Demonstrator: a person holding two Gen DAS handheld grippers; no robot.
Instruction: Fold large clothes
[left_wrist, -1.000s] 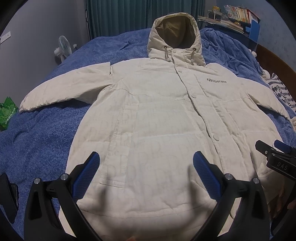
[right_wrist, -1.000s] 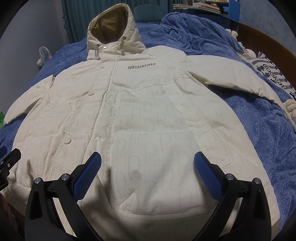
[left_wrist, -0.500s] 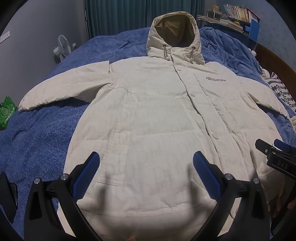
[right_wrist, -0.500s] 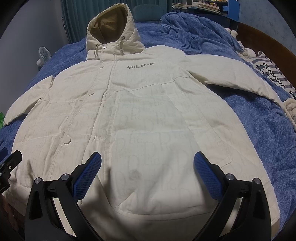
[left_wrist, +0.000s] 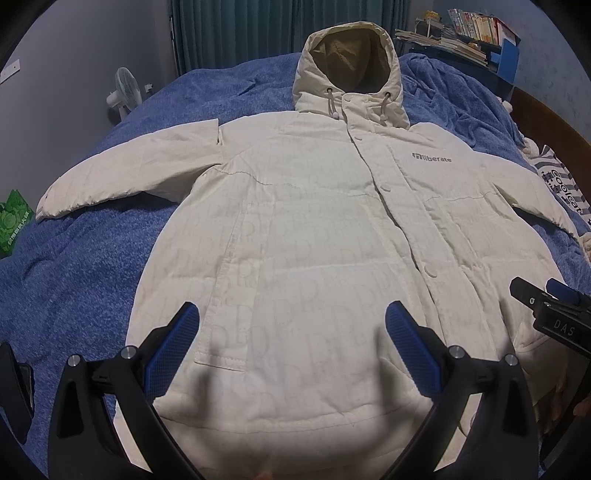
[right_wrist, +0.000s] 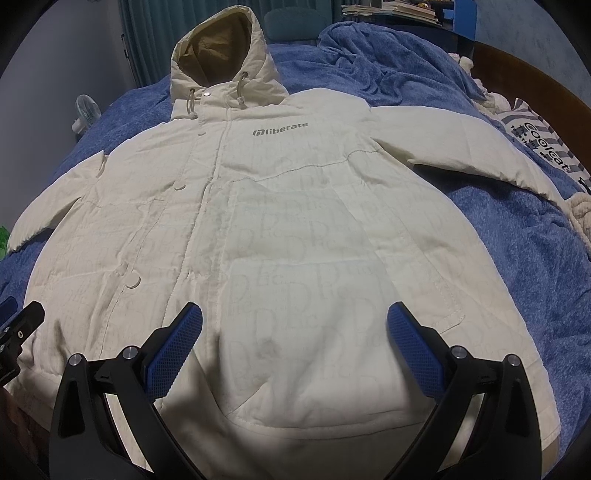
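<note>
The left gripper (left_wrist: 291, 332) hovers above the lower hem of the coat (left_wrist: 314, 229), its blue-padded fingers (left_wrist: 171, 349) spread wide and holding nothing. The right gripper (right_wrist: 293, 332) hangs beside it over the same hem, fingers (right_wrist: 413, 350) equally wide apart and empty.

My left gripper (left_wrist: 291, 343) has drawn back slightly: the coat (left_wrist: 314, 240) sits a little smaller and higher in its view than a second ago. From my right gripper (right_wrist: 295, 343), the hood (right_wrist: 221, 51) edged marginally rightward.
</note>
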